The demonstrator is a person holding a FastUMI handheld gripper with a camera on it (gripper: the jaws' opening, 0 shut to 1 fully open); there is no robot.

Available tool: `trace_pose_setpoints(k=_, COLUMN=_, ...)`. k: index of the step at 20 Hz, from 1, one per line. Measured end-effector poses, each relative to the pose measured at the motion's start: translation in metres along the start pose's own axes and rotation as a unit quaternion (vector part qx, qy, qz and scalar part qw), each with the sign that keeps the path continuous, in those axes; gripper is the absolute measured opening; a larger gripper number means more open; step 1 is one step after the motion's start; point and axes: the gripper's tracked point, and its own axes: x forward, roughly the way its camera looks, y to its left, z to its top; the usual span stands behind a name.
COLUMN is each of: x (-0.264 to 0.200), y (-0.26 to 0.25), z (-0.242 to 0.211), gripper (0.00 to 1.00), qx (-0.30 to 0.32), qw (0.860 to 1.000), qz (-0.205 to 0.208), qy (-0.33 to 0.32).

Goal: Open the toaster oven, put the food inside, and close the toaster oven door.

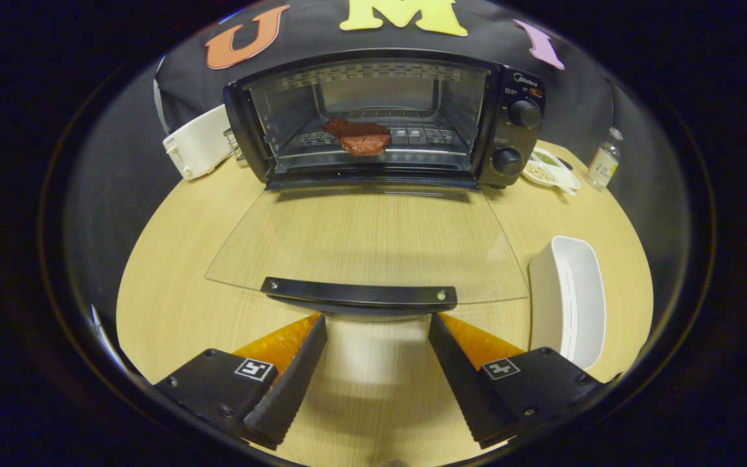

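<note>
So the round wooden table (172, 259) had the black toaster oven (386, 117) sitting at its far side, mouth facing straight back at the gripper (377, 323). Its glass door (367, 240) was dropped flat open toward the fingers, hinge at the oven, and the black door handle (359, 295) ran crosswise — touching or just ahead of both fingertips. The reddish piece of meat (360, 138) was already on the rack inside, so I'd say only the closing was left. Fingers were spread wide, holding nothing. The lift probably has to come from under that handle, centred — a white tray (571, 305) sat beside the door's right edge.
</note>
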Motion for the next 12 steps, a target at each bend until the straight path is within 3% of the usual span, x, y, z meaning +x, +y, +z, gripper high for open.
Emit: trace_pose_setpoints(k=12, x=-0.037, y=0.004, z=0.036, gripper=1.00, qx=0.007, qw=1.000, qz=0.019, qy=-0.016)
